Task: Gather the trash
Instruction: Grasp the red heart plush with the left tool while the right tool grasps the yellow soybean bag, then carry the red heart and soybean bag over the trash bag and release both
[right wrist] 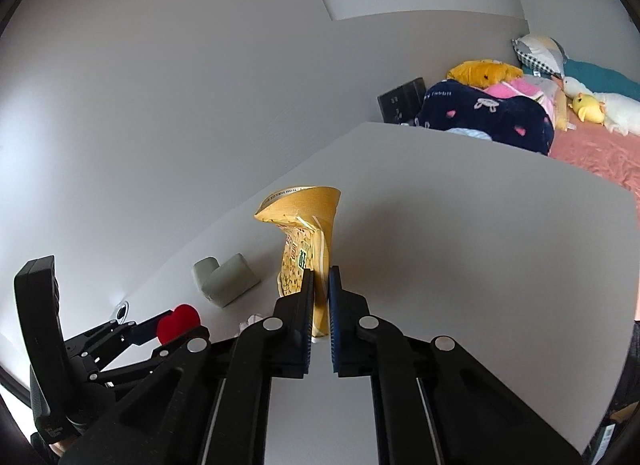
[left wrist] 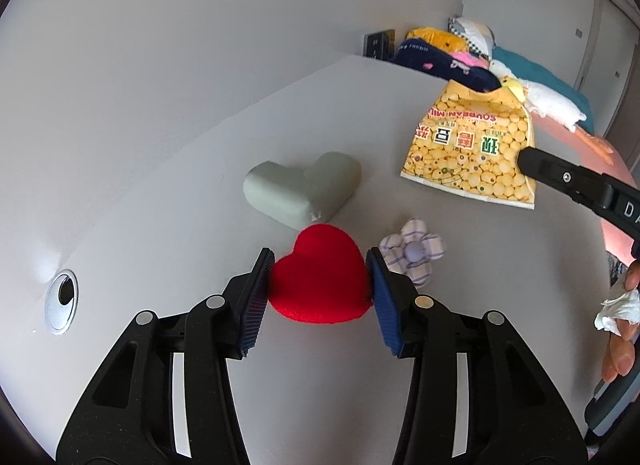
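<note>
On the grey surface [left wrist: 168, 169], largest to smallest:

1. Yellow soybean-milk bag [left wrist: 472, 145], empty-looking packaging. The right gripper [right wrist: 320, 297] is gripping its lower edge, fingers closed on it, and the bag is standing upright off the surface. Judged trash, collection under way.
2. Grey-green foam corner piece [left wrist: 300, 193], lying near the wall, untouched.
3. Red heart [left wrist: 320, 281], soft-looking. The left gripper [left wrist: 318, 297] is pressing it from both sides, fingers closed on it while it is sitting on the surface, not yet lifted.
4. Checked fabric flower [left wrist: 416, 253], lying just beside the heart, untouched.
5. Crumpled white tissue [left wrist: 618, 311], at the right edge of the left view, apparently tucked in the person's hand.

No bin is showing; nothing is visibly disposed of, so the task appears early.
</note>
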### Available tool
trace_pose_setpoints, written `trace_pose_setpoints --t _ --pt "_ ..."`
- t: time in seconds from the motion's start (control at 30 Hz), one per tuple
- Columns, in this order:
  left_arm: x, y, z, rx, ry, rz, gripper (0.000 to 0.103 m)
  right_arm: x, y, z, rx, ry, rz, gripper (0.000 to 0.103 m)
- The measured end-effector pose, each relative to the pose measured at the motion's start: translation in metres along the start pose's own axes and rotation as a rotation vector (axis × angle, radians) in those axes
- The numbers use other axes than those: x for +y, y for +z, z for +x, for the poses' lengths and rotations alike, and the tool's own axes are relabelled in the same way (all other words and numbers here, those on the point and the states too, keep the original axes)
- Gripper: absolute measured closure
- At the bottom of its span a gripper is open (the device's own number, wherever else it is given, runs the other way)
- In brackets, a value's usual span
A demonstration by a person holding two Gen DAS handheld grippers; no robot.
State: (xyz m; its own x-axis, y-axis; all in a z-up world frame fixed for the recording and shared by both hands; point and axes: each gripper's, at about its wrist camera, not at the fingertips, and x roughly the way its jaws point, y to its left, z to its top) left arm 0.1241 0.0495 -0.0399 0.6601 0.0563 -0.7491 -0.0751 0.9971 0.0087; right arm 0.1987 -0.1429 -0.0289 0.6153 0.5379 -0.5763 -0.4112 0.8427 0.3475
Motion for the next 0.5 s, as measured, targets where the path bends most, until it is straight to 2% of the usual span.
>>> trace_pose_setpoints --t 0.5 --pt "-0.038 0.000 -0.035 -0.056 -0.057 0.013 0.056 -0.013 -0.002 -0.070 -0.075 -0.052 0.014 0.095"
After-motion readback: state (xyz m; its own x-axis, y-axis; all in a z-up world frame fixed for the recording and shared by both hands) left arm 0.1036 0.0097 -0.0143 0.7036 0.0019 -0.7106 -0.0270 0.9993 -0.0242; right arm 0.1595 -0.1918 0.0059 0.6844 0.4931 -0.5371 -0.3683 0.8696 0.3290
